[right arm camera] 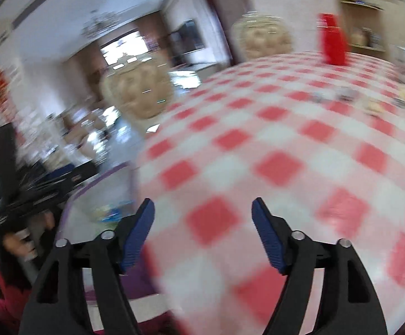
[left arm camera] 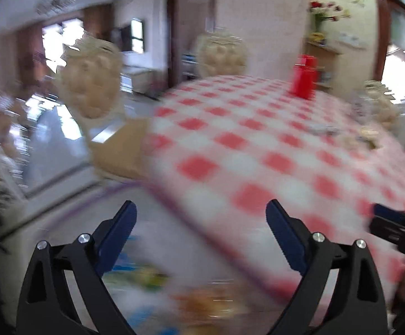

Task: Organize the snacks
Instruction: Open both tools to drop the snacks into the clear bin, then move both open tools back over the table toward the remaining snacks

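Both the left tongs and the right tongs stand wide and empty, the blurred snacks lie under the left tongs, so the next grasp probably needs a steady reach.

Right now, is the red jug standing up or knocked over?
Standing up. The red jug rises straight from the checked tablecloth, base down, in both wrist views.

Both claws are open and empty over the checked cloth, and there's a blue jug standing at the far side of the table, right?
Not quite: the jug is red, not blue, as the right wrist view shows. The rest holds: the left claw and the right claw are both open with nothing between the fingers, over the red-and-white checked cloth.
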Action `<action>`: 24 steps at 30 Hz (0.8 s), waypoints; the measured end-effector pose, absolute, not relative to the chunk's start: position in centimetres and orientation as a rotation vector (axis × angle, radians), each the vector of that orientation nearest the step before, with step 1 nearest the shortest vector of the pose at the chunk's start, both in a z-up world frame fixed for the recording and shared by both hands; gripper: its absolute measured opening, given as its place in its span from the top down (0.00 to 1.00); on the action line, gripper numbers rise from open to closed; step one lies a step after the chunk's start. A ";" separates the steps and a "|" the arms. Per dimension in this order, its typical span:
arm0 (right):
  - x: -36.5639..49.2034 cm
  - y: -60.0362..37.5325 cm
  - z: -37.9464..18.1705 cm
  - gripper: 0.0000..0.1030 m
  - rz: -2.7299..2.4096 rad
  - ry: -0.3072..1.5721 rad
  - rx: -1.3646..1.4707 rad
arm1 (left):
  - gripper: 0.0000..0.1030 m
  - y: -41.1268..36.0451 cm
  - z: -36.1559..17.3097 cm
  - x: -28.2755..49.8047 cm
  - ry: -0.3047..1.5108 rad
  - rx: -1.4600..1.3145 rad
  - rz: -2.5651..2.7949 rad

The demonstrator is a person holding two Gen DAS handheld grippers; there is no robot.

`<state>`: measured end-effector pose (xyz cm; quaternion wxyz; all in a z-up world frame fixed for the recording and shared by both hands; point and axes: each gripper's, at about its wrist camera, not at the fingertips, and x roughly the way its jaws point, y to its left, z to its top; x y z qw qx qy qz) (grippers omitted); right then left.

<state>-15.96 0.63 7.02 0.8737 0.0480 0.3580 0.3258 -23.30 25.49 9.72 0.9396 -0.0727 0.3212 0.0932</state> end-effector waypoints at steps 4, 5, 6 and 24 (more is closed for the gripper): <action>-13.3 -5.4 5.6 0.27 0.494 0.768 0.134 | 0.02 19.0 9.9 -19.9 0.668 -0.155 -0.002; -12.7 -7.4 5.3 0.26 0.442 0.773 0.149 | 0.02 16.9 10.0 -18.3 0.665 -0.133 -0.041; -12.2 -8.9 5.0 0.25 0.404 0.771 0.160 | 0.02 15.5 9.8 -17.1 0.667 -0.119 -0.054; 7.5 -28.9 3.7 0.16 -0.015 0.724 0.367 | 0.02 0.1 4.4 11.3 0.773 -0.370 -0.031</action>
